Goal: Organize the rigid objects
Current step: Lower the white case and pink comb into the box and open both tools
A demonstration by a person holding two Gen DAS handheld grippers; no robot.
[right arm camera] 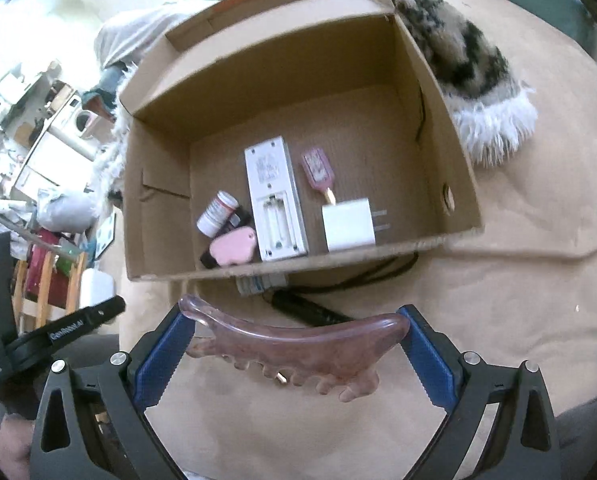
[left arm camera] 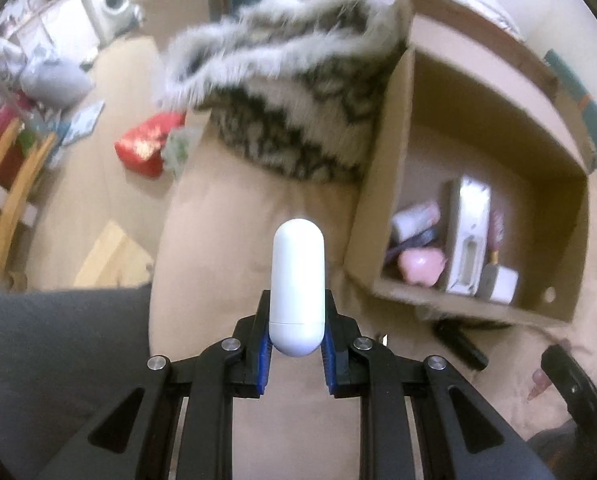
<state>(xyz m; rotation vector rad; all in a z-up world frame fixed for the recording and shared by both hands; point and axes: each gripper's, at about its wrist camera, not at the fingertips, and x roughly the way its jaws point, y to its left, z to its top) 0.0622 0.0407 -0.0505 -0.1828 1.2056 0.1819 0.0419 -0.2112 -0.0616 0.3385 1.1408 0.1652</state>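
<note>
My left gripper (left arm camera: 297,320) is shut on a white capsule-shaped case (left arm camera: 297,280), held upright above the tan cover, left of the cardboard box (left arm camera: 382,184). My right gripper (right arm camera: 294,332) is shut on a translucent brown-purple toothed comb (right arm camera: 298,348), held crosswise just in front of the cardboard box (right arm camera: 462,168). Inside the box lie a white remote with an open battery bay (right arm camera: 274,196), a white charger plug (right arm camera: 348,226), a small pink brush (right arm camera: 318,170), a pink flat piece (right arm camera: 234,248) and a small bottle (right arm camera: 216,214).
A furry black-and-white throw (left arm camera: 294,92) lies beside the box on the tan cover (right arm camera: 498,320). A black cable and dark pen-like object (right arm camera: 310,308) lie in front of the box. A red bag (left arm camera: 146,144) and wooden chair (left arm camera: 6,188) are on the floor at left.
</note>
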